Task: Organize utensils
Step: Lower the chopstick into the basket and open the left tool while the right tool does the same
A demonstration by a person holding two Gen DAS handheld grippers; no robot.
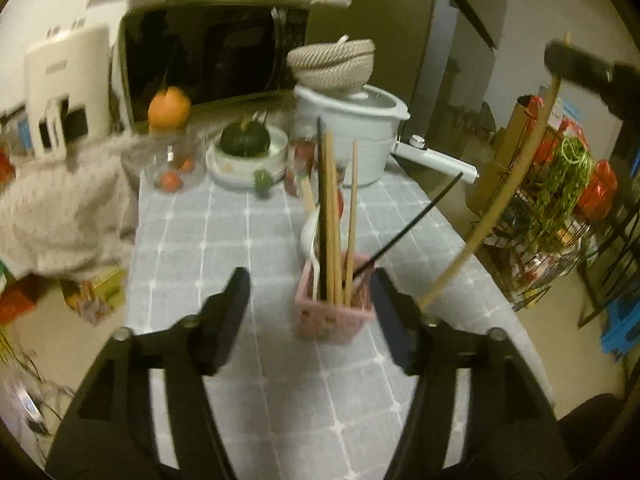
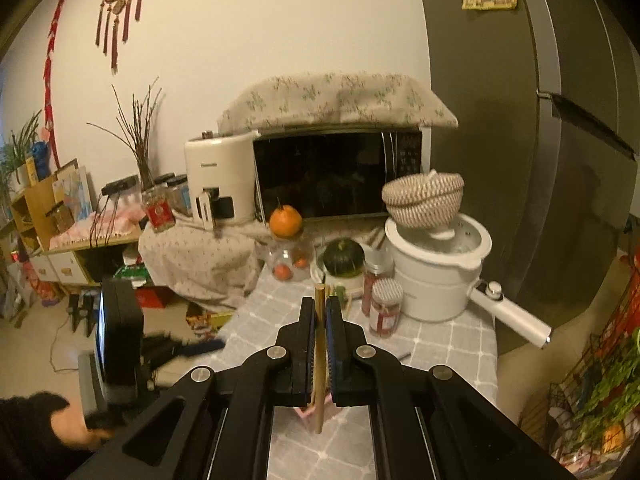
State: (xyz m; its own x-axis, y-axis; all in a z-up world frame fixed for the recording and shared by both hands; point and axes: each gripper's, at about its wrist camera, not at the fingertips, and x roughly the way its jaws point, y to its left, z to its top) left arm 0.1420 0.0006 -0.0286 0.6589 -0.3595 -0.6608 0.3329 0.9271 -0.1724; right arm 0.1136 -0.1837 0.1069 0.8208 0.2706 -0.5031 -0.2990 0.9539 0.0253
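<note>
A pink utensil holder [image 1: 332, 320] stands on the grey checked tablecloth [image 1: 224, 240]. It holds several wooden chopsticks [image 1: 332, 216], a white spoon and a black chopstick [image 1: 416, 220] that leans to the right. My left gripper [image 1: 310, 292] is open, its fingers on either side of the holder and not touching it. My right gripper [image 2: 320, 312] is shut on a long wooden chopstick [image 2: 319, 360]. In the left wrist view that chopstick [image 1: 500, 208] slants down from the right gripper [image 1: 576, 64], and its lower end is just beside the holder.
At the back of the table are a white pot [image 1: 352, 128] with a woven basket [image 1: 332, 60] on it, red-lidded jars [image 2: 386, 308], a green pumpkin on a plate [image 1: 244, 140] and a glass jar under an orange [image 1: 170, 108]. A wire rack [image 1: 560, 208] stands to the right.
</note>
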